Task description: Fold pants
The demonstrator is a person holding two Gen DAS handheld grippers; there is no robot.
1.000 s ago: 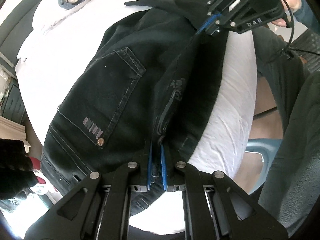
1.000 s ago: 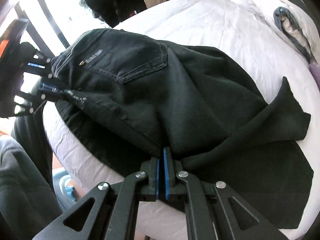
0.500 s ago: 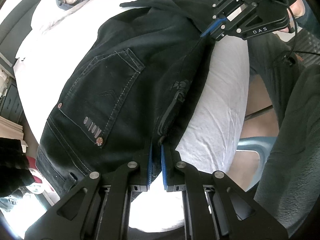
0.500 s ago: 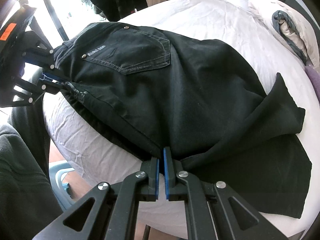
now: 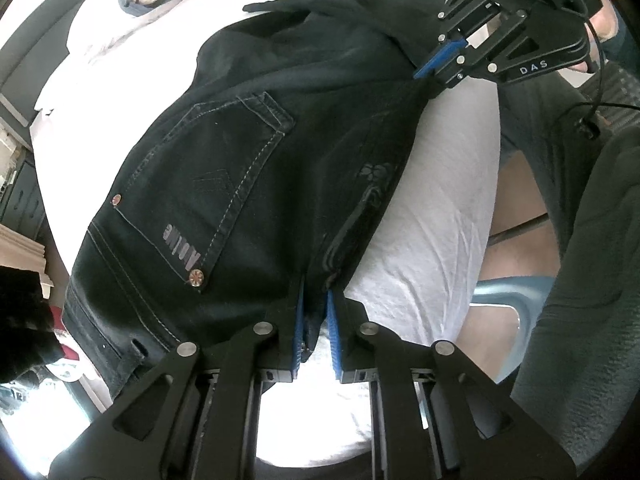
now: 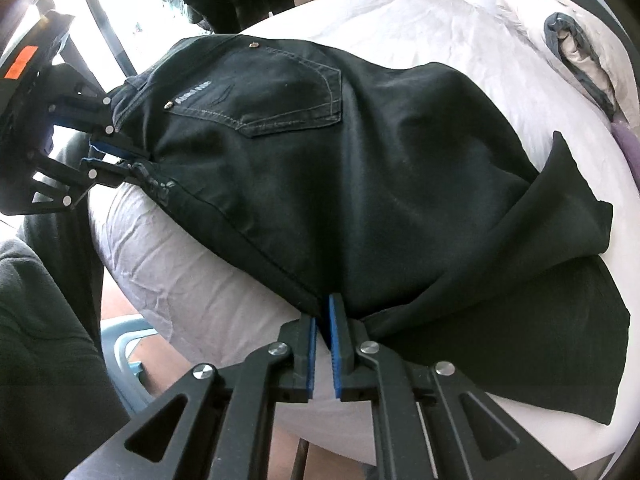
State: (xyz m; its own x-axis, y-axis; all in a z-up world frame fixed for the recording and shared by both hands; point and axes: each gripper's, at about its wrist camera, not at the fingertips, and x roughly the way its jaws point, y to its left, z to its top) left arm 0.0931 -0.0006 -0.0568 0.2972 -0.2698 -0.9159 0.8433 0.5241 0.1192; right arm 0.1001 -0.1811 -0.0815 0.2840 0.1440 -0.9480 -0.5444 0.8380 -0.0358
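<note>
Black denim pants: laid flat after the lengthwise fold, both grips easing off

Black denim pants (image 6: 360, 184) with contrast-stitched back pockets lie on the white-sheeted bed (image 6: 420, 28), folded lengthwise so that one back pocket faces up. The waistband end is towards the left gripper (image 5: 316, 320); the legs run away towards the right gripper (image 6: 323, 332), with the lower legs doubled over and fanned out on the sheet.

Change over the last second:
- One second ago the near edge was lifted and draped in loose folds between the two grippers. It now lies smooth on the sheet, and the pocket panel is flat.
- The fingers of the left gripper were pinched tight on the waistband edge. They now stand slightly apart; fabric sits in the gap against the left pad, and whether it is gripped cannot be told.
- The fingers of the right gripper were closed on the folded edge at thigh level. A narrow gap now shows between the pads, with only the fabric edge at their tips.

Meaning for the task: the lengthwise fold appears complete and is being set down. The remaining work is judged to be the crosswise fold, bringing the leg ends towards the waistband.

Caution: the lower legs are not aligned; one hem lies askew over the other. Squaring them first should give a neater crosswise fold.
</note>
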